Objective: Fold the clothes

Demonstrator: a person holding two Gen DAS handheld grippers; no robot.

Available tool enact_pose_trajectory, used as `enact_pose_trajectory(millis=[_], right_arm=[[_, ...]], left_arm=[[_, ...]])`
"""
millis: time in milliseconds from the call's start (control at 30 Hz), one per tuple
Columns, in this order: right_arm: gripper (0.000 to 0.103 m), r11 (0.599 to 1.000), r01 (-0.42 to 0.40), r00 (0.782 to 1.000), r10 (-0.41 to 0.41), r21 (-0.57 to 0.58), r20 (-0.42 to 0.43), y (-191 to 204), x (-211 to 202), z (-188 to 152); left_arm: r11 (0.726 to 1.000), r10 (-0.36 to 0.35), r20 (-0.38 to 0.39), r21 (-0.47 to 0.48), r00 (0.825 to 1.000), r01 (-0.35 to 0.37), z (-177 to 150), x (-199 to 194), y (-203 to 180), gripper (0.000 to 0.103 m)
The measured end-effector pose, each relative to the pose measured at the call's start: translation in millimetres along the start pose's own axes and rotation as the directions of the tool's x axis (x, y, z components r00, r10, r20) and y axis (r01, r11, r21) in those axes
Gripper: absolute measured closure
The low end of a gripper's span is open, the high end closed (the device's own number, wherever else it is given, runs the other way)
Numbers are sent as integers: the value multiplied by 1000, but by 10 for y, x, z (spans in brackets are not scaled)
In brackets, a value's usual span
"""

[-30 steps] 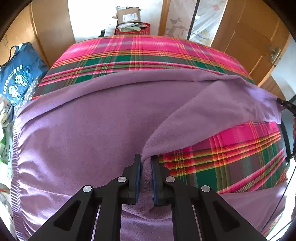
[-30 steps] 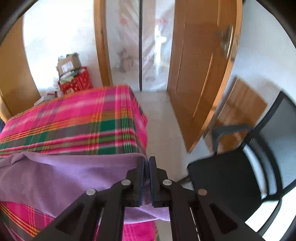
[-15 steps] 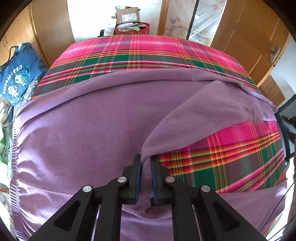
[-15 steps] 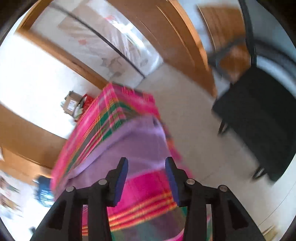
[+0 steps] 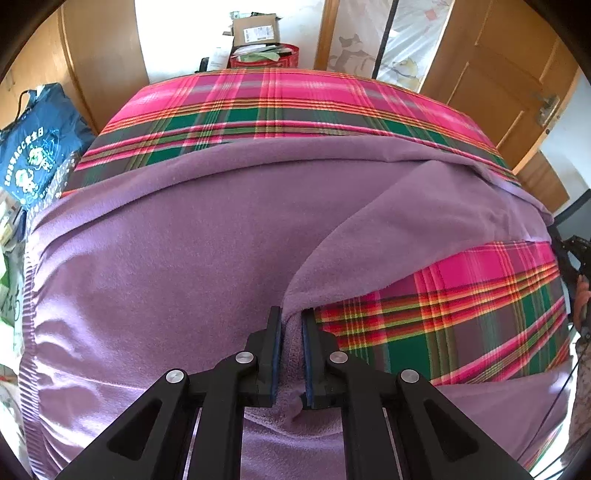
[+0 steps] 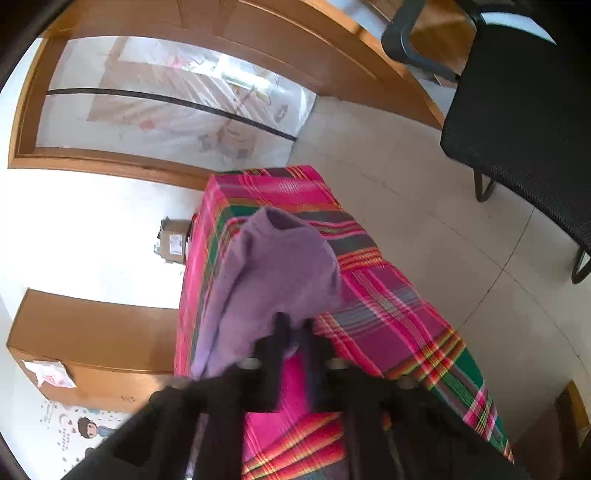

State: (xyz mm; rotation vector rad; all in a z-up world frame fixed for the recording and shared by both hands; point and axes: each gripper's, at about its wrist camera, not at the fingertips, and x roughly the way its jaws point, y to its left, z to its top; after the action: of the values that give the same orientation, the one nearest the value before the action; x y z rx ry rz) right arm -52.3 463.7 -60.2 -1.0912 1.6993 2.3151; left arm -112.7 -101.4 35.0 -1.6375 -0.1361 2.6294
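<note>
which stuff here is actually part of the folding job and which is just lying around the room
Part of the job:
- purple garment
- plaid-covered table it lies on
- left gripper, shut on the garment
- right gripper, shut, blurred at the sleeve's edge

Just lying about:
- cardboard box
- red bin
- blue bag
- black chair

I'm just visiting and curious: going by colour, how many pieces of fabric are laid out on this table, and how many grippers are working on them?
Purple fleece garment: 1
Pink and green plaid tablecloth: 1
Black grippers: 2, left gripper, right gripper
Total: 4
</note>
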Motion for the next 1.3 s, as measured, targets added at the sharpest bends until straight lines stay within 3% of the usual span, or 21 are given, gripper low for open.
enact_pose_trajectory(millis=[200,300,567,833,1000,1067,1167,1300], right_arm=[[100,994,-4,996,13,-106,83,362,-393,44],[100,991,35,994,-22,-127,107,461,-561,58],[100,966,234,972,-229,-108,61,153,-411,-40],[100,964,215,972,-195,-159,130,309,-525,-54],[99,941,297,953,-281,-161,114,227,-411,-107],[92,933,327,943,-310,-153,122,190,-415,-134],[89,923,364,928,-348,-122,134,179,-493,-147],[89,901,413,902,-385,-135,193,320,-735,-215]], left_arm=[[999,-42,-5,1,999,42,6,-64,44,94],[999,-50,-8,18,999,50,-15,-87,34,94],[994,-56,-61,87,997,61,-108,24,-12,94],[994,-74,-52,78,996,78,-144,31,-6,94],[995,-84,-45,50,995,86,-174,29,11,94],[994,-111,-21,16,994,111,-183,-35,44,93],[977,-200,35,-70,979,202,-236,-186,129,88],[923,-350,100,-136,932,361,-333,-372,217,79]])
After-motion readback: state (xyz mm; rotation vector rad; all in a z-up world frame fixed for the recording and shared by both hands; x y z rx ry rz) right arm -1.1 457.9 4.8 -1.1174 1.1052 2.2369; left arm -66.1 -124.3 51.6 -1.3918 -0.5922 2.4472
